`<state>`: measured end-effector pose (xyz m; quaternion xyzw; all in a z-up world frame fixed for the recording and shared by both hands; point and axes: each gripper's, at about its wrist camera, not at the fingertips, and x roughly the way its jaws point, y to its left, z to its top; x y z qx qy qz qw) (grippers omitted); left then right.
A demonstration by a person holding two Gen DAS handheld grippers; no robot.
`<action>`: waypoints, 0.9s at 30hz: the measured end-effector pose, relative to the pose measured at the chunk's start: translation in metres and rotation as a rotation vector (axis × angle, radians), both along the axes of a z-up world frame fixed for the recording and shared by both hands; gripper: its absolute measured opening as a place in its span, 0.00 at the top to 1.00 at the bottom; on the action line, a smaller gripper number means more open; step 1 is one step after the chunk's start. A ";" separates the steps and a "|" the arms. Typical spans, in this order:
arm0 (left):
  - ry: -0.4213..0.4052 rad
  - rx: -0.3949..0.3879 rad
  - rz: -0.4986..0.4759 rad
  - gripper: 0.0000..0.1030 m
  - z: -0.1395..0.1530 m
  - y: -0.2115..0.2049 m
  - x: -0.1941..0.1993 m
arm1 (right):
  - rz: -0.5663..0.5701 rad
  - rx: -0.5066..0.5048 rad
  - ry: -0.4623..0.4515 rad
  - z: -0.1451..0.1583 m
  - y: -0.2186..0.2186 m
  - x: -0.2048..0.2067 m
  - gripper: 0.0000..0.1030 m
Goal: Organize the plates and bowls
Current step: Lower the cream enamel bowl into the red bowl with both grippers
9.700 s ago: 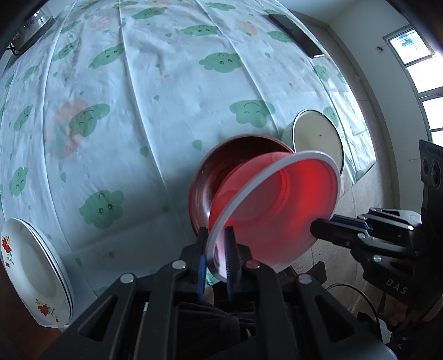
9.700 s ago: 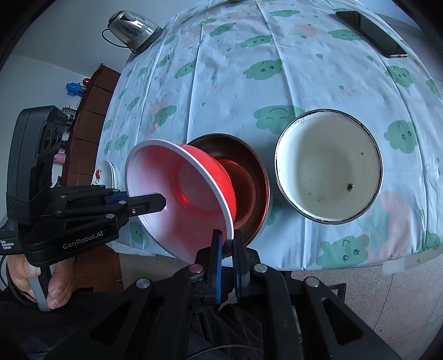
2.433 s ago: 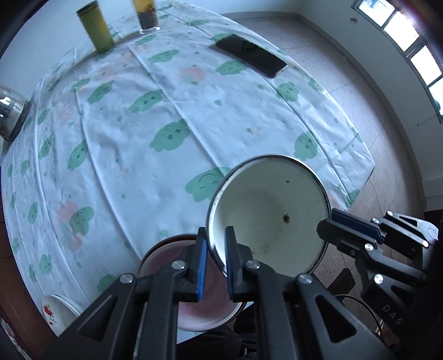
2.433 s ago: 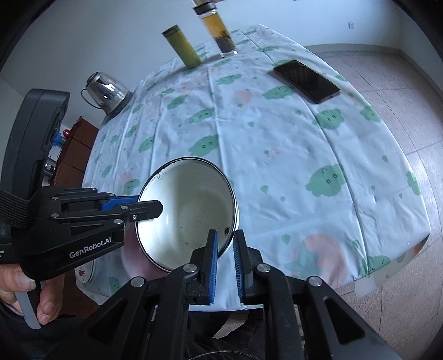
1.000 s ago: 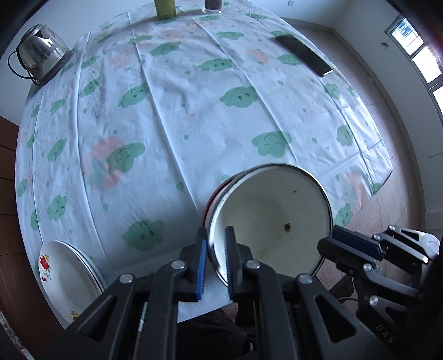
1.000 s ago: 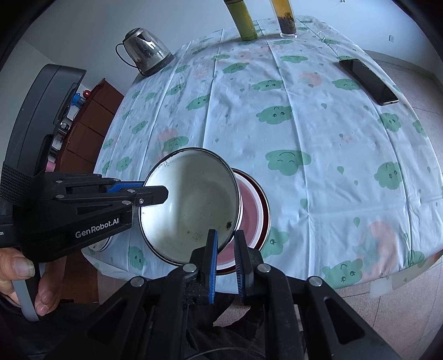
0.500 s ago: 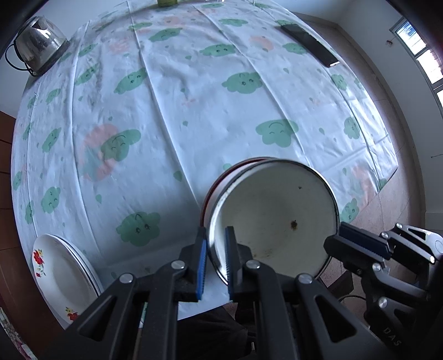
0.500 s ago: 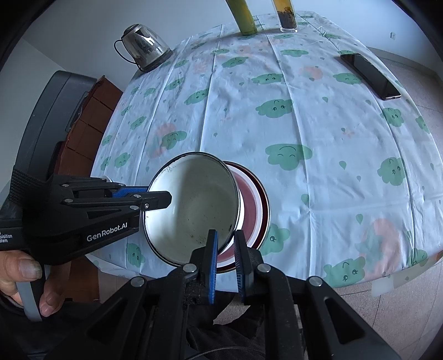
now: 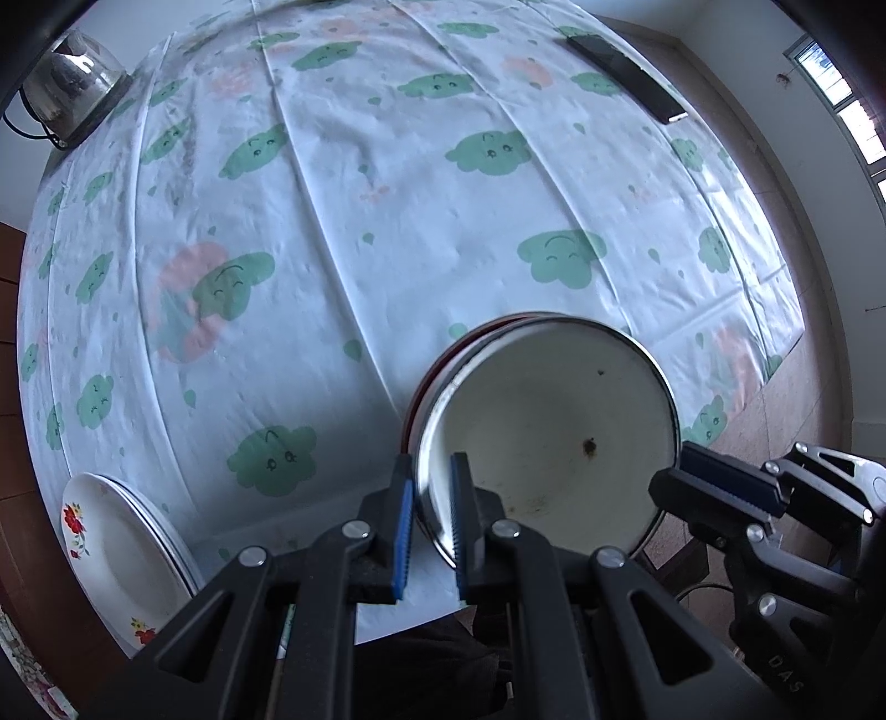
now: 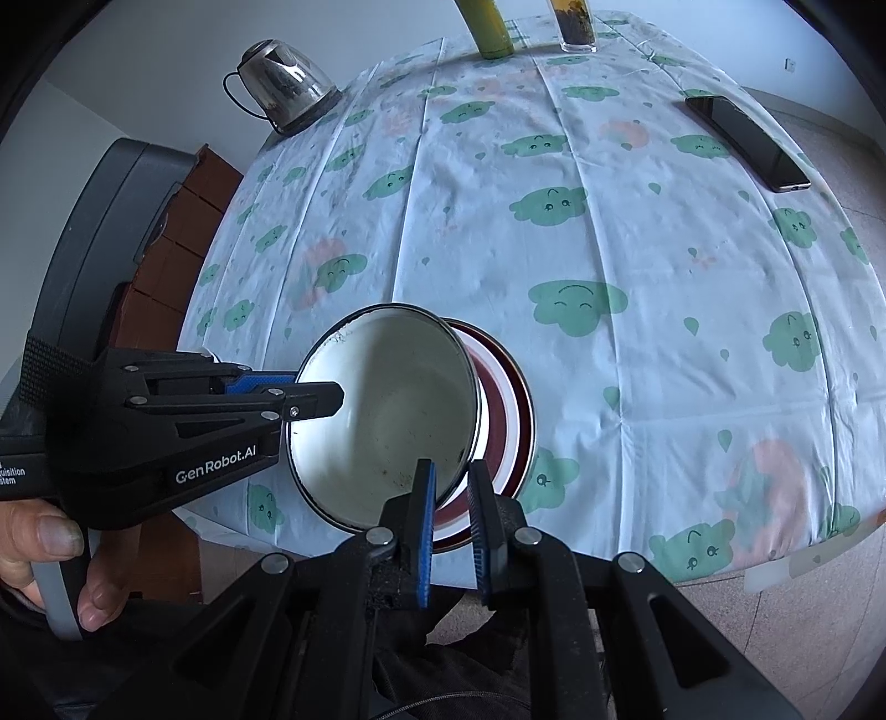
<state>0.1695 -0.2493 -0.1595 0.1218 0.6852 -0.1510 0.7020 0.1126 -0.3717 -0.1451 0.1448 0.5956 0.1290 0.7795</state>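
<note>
A white enamel bowl (image 9: 554,437) with a dark metal rim sits tilted in a stack of a red bowl (image 10: 493,410) and a dark brown bowl (image 10: 523,437) near the table's front edge. My left gripper (image 9: 429,487) is shut on the white bowl's left rim. My right gripper (image 10: 451,487) is shut on its right rim, and it also shows in the left wrist view (image 9: 714,493). The left gripper shows in the right wrist view (image 10: 310,393). A stack of white flowered plates (image 9: 122,554) lies at the front left edge.
The table has a white cloth (image 9: 387,221) with green clouds. A glass kettle (image 10: 288,88) stands at the far left. A phone (image 10: 747,141) lies at the far right. Two tall bottles (image 10: 490,27) stand at the back. The tiled floor (image 10: 803,637) lies below the front edge.
Both grippers have carried the white bowl left from its own spot and lowered it into the red and brown bowl stack. Over the last second it has sunk lower into the stack.
</note>
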 end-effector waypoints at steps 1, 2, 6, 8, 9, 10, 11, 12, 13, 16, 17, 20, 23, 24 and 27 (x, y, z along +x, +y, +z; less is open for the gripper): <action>0.003 0.000 0.000 0.92 -0.001 0.000 0.000 | 0.000 0.000 0.001 0.000 0.000 0.000 0.87; 0.007 0.000 0.000 0.92 -0.002 0.000 0.001 | 0.000 0.000 0.003 -0.001 -0.001 0.001 0.87; 0.014 0.003 -0.003 0.92 -0.005 -0.001 0.001 | 0.005 -0.001 0.011 -0.003 0.000 0.001 0.87; 0.023 0.002 -0.001 0.92 -0.006 -0.001 0.001 | 0.007 -0.001 0.018 -0.005 0.000 0.001 0.87; 0.026 0.001 0.000 0.92 -0.007 -0.001 0.001 | 0.008 -0.002 0.020 -0.006 0.000 0.001 0.87; 0.027 0.002 -0.001 0.92 -0.008 -0.001 0.001 | 0.008 -0.002 0.023 -0.007 0.000 0.000 0.87; 0.029 0.002 -0.001 0.92 -0.008 -0.001 0.001 | 0.008 -0.001 0.025 -0.008 0.000 0.000 0.87; 0.032 -0.002 -0.001 0.91 -0.009 -0.002 0.000 | 0.007 0.000 0.028 -0.008 0.000 0.000 0.87; 0.032 0.000 -0.002 0.91 -0.009 -0.002 0.000 | 0.007 0.002 0.029 -0.009 0.001 0.000 0.87; 0.032 0.001 -0.003 0.91 -0.010 -0.001 0.000 | 0.007 0.001 0.029 -0.009 0.001 0.001 0.87; 0.032 0.001 -0.003 0.91 -0.010 -0.001 0.000 | 0.006 0.001 0.028 -0.009 0.001 0.000 0.87; 0.032 0.001 -0.003 0.91 -0.010 -0.001 0.000 | 0.007 0.000 0.028 -0.009 0.002 0.000 0.87; 0.027 0.007 -0.011 0.91 -0.010 -0.002 0.000 | 0.007 -0.001 0.029 -0.008 0.002 0.000 0.87; 0.027 0.007 -0.012 0.91 -0.010 -0.003 0.000 | 0.007 -0.001 0.030 -0.009 0.001 0.001 0.87; 0.023 0.008 -0.014 0.91 -0.010 -0.005 -0.001 | 0.004 -0.001 0.036 -0.011 0.000 0.001 0.87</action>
